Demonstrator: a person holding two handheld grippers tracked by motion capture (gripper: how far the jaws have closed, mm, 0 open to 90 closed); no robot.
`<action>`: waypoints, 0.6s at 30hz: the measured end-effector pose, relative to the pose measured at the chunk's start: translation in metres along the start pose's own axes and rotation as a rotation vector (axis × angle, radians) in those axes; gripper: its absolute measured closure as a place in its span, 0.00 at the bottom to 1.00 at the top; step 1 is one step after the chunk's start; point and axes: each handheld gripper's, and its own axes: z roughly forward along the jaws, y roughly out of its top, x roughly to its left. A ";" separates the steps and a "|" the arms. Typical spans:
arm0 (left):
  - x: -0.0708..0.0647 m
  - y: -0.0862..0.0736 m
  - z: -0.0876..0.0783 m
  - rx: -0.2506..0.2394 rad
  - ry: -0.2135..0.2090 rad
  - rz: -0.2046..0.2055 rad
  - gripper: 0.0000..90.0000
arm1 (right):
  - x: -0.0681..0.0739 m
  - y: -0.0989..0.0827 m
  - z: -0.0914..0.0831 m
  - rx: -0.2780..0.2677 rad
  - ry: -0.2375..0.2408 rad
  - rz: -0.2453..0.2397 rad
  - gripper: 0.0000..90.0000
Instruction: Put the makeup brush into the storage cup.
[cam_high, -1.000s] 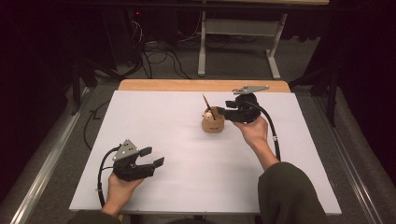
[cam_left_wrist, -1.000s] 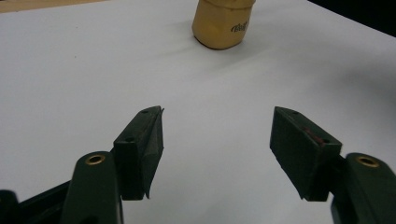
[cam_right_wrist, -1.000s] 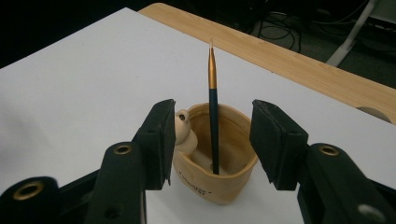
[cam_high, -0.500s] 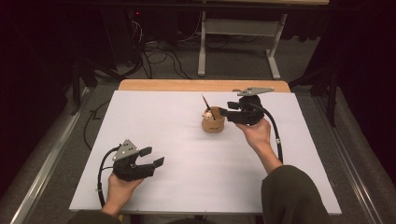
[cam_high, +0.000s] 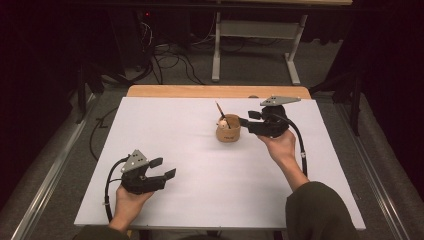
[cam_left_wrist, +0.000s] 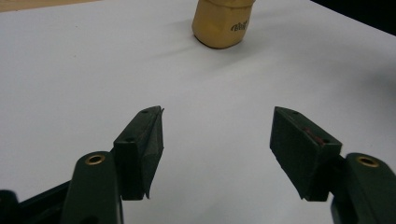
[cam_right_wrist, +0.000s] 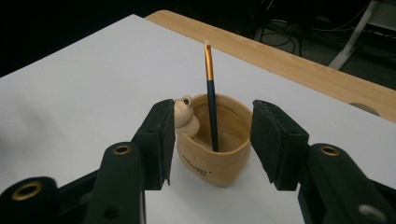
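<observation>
A tan cup (cam_high: 228, 132) stands right of the middle of the white table, with a dark-handled paintbrush (cam_high: 220, 111) upright in it. The right gripper view shows the cup (cam_right_wrist: 215, 163), the brush (cam_right_wrist: 211, 93) and a small pale figure (cam_right_wrist: 184, 109) on its rim. My right gripper (cam_high: 244, 119) points left at the cup, open, with its jaws level with the cup's two sides (cam_right_wrist: 212, 105). I cannot tell whether the pads touch the cup. My left gripper (cam_high: 167, 167) rests open near the front left, nothing between its jaws (cam_left_wrist: 217, 112). The cup (cam_left_wrist: 222, 28) stands far ahead of it.
A white sheet (cam_high: 200, 200) covers the table, and a wooden strip (cam_high: 200, 91) shows along its far edge. Beyond that edge are the metal legs of another table (cam_high: 250, 30) and cables (cam_high: 165, 55) on the floor. A cable trails from each gripper.
The right gripper has shifted a little beside the cup. The left gripper has kept still.
</observation>
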 end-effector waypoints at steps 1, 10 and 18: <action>0.000 0.000 0.000 0.003 -0.001 0.003 0.39 | 0.000 -0.001 0.000 -0.001 0.003 -0.004 0.58; 0.001 0.000 -0.001 -0.005 0.002 -0.006 0.39 | -0.001 -0.004 -0.008 -0.010 -0.003 -0.002 0.58; 0.001 0.000 -0.001 -0.003 0.002 -0.006 0.39 | -0.001 -0.009 -0.015 -0.017 0.001 0.001 0.58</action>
